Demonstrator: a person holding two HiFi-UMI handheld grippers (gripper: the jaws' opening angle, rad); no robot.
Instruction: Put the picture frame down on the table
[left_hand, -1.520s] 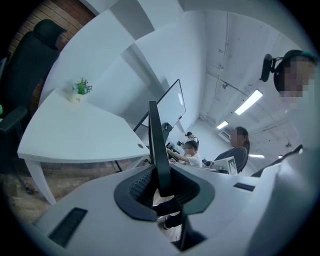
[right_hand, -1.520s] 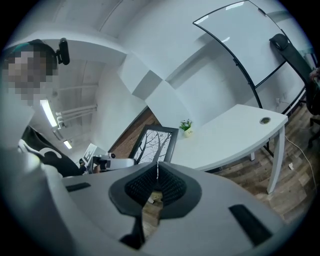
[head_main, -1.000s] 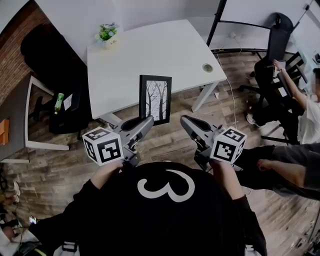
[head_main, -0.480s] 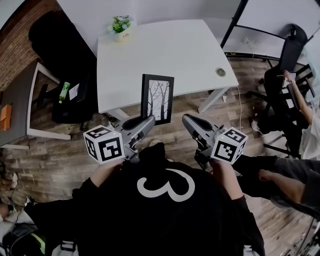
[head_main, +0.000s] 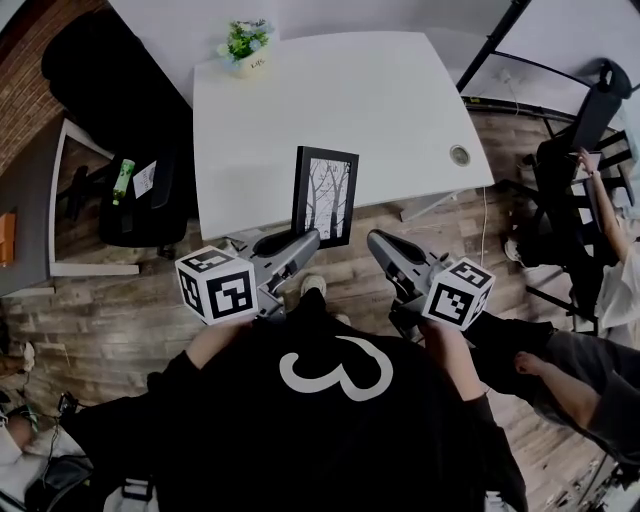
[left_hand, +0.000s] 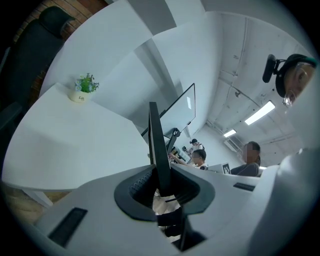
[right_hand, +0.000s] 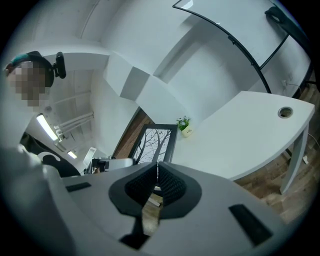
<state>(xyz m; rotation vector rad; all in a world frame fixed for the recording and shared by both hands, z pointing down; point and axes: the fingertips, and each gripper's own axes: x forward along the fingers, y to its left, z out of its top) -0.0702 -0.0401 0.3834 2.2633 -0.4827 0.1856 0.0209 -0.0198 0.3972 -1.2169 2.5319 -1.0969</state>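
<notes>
While the left gripper (head_main: 308, 237) clamps the picture frame (head_main: 325, 196) over the table (head_main: 340, 100) edge (right gripper (head_main: 376, 241) closed, empty), approach is in hand; a steady lowering appears due next.

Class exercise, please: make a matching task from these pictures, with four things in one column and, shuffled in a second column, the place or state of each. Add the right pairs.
Things
1. picture frame
2. potted plant
3. right gripper
4. cable hole

Places and states
A. jaws together, nothing between them
B. far left corner of the white table, in the head view
C. upright, clamped by its edge in the left gripper
D. in the tabletop, near its right edge

Pairs: 1-C, 2-B, 3-A, 4-D
</notes>
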